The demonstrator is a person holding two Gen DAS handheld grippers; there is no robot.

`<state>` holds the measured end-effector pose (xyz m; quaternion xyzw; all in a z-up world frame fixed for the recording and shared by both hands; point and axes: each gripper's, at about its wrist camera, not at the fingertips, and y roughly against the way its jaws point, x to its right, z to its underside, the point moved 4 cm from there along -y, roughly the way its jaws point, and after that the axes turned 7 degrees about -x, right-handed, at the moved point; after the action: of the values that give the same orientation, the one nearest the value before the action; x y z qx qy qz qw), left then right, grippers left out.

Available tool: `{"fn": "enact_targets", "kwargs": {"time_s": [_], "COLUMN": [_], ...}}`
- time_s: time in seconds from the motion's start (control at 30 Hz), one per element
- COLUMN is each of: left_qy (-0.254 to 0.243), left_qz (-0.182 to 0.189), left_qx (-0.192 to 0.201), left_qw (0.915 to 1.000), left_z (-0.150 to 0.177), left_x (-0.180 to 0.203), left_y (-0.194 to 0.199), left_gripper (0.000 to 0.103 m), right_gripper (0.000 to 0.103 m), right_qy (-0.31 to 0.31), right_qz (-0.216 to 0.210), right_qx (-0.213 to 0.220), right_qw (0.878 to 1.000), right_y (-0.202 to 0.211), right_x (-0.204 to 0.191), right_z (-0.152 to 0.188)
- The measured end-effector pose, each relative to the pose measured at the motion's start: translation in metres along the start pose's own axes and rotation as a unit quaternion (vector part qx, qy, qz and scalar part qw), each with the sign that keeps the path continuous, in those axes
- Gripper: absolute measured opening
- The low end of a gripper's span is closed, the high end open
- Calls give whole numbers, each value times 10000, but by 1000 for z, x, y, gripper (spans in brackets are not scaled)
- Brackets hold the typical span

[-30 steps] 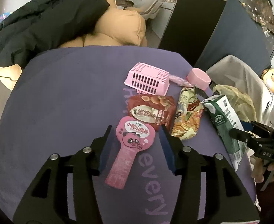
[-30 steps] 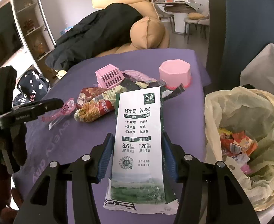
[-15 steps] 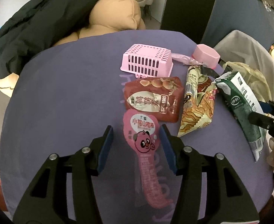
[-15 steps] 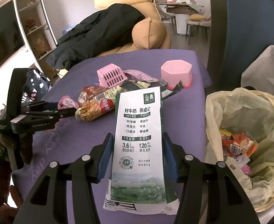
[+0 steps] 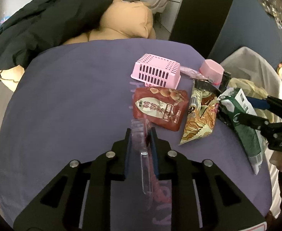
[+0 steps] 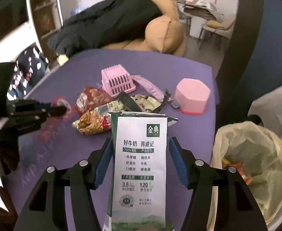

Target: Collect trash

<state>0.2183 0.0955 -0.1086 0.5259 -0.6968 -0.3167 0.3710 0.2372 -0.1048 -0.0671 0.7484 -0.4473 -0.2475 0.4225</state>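
Two pieces are in hand, the left gripper (image 5: 140,134) clamped on the pink wrapper (image 5: 143,159), the right gripper (image 6: 140,152) spread around the milk carton (image 6: 140,165), while the red snack bag (image 5: 159,106) and noodle packet (image 5: 200,119) wait outside the trash bag (image 6: 256,165).

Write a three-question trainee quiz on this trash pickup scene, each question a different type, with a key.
1. True or false: the left gripper is shut on the pink snack wrapper.
2. Multiple choice: what lies between the fingers of the right gripper? A) the red snack bag B) the milk carton C) the pink basket
3. Fill in: seen from the right wrist, the lined trash bin stands off the table's ____ edge.

Key: 1 true. 2 B, the milk carton; the red snack bag and the pink basket lie untouched on the purple table. 3 right.
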Motion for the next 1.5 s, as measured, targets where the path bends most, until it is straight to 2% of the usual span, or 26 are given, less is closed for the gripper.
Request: {"fn": "enact_targets", "kwargs": {"time_s": [0.13, 0.27, 0.47, 0.63, 0.9, 1.17, 1.4, 1.5], "left_qy": [85, 146, 133, 216, 222, 27, -132, -336], "left_qz": [-82, -28, 59, 72, -8, -30, 280, 517], "left_qx": [74, 198, 318, 467, 1094, 1797, 2073, 2089], "left_qw": [9999, 9997, 9994, 9987, 9937, 9837, 9778, 9760], "left_z": [1, -1, -3, -8, -33, -66, -98, -110], "left_x": [-4, -5, -1, -2, 12, 54, 110, 147], "left_y": [5, 11, 17, 27, 76, 126, 142, 138], "left_gripper": [15, 14, 14, 13, 13, 13, 13, 13], "right_gripper": [54, 54, 54, 54, 54, 54, 54, 54], "right_qy": [35, -204, -403, -364, -182, -157, -249, -323], "right_qz": [-205, -321, -282, -378, -443, -152, 351, 603], "right_qx": [310, 773, 1218, 1393, 1621, 2132, 2566, 2679], "right_qw": [9993, 9963, 9913, 9889, 9856, 9768, 9655, 9610], "right_y": [18, 54, 92, 105, 126, 170, 214, 227], "right_x": [2, 19, 37, 35, 31, 54, 97, 117], "right_z": [-3, -14, -19, -21, -29, -35, -20, -9]}}
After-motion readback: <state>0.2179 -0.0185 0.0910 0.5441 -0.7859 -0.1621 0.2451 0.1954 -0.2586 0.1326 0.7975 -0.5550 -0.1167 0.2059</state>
